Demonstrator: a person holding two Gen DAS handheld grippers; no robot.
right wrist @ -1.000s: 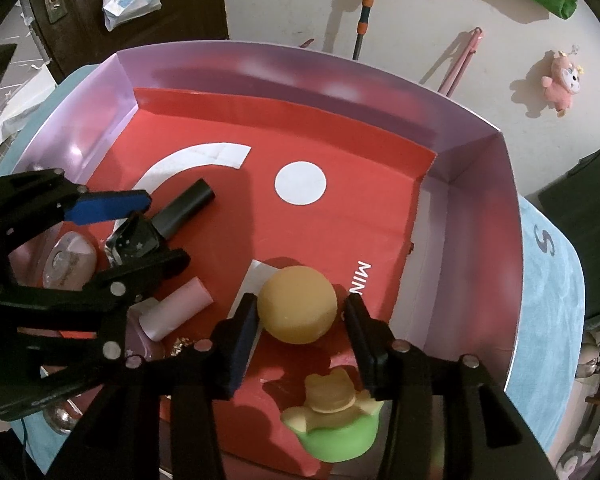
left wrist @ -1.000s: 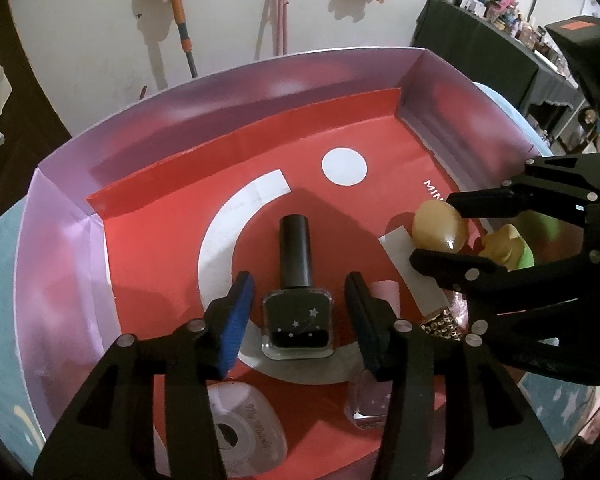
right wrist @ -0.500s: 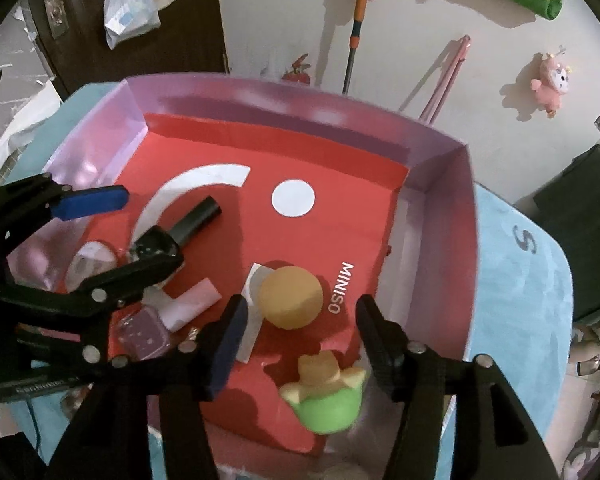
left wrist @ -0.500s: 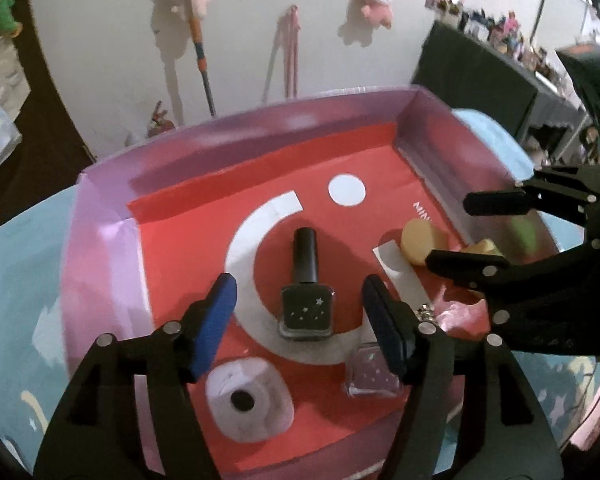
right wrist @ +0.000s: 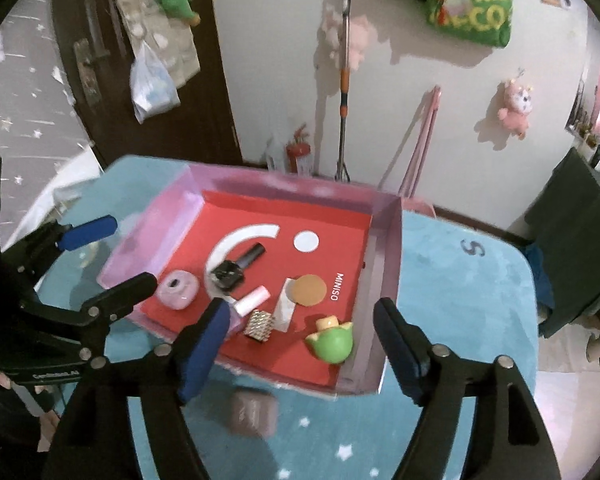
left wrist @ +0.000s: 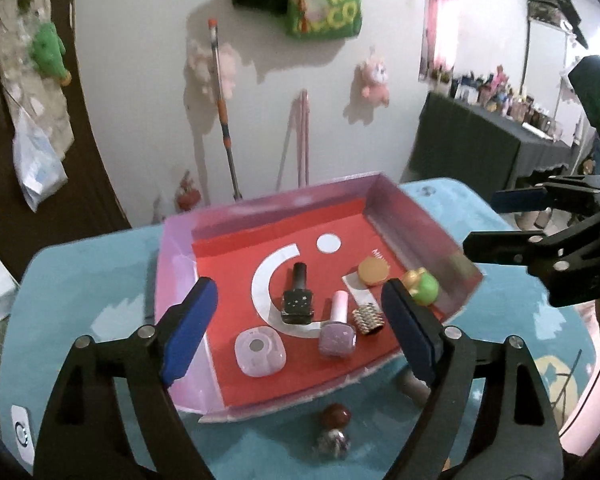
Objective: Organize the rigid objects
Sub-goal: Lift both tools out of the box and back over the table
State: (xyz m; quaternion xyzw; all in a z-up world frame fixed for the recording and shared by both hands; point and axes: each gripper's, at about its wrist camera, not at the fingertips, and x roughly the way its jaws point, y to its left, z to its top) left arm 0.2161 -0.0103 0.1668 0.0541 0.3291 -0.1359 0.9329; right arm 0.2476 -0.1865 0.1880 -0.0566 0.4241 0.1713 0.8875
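Box (left wrist: 176, 264) with pink walls and a red floor, on a teal star-print tablecloth (left wrist: 80, 280). Inside, near the front edge: black nail polish bottle (left wrist: 298, 300) lying flat with its cap toward the far wall, lilac nail polish bottle (left wrist: 337, 334) just beside it, translucent rounded case (left wrist: 260, 346) to their left, gold studded piece (left wrist: 368, 320) to their right. Further right, orange disc (left wrist: 373, 272) and green-and-yellow toy (left wrist: 422, 288) close to the side wall.

Left gripper (left wrist: 296, 292) and right gripper (right wrist: 302, 312) both above the box, jaws spread wide and just now opening further, nothing between the pads.

Outside the box, on the cloth by its front edge: small brown-topped object (left wrist: 334, 430) and blurred brownish block (right wrist: 252, 416), too soft in focus to name. Probably next to go in.

Likely handling: all small, light and stiff, so no give under the pads. Bottles probably glass, hence smooth, slippery and breakable; best taken across the flat sides of the square body, not by the narrow cap. Round brown-topped piece apt to roll or squirt out; best pinched low across its widest part with a gentle squeeze.
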